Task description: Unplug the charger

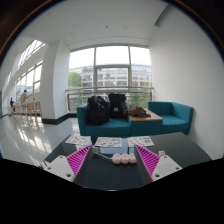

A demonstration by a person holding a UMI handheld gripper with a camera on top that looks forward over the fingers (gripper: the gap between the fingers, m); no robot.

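Observation:
A pale pink object (122,158) made of three rounded lumps in a row lies on the dark table (110,175), between my fingers and nearer the right one. A thin grey cable with a small grey piece (96,151) runs from its left end toward the left finger. I cannot tell which part is the charger. My gripper (114,162) is open, with the left pad (80,160) and the right pad (148,160) wide apart, and neither touches the pale object.
Printed sheets (108,142) lie along the table's far edge. Beyond stands a teal sofa (160,117) with black bags (106,108) on it, in front of large windows. A glossy floor stretches away on the left.

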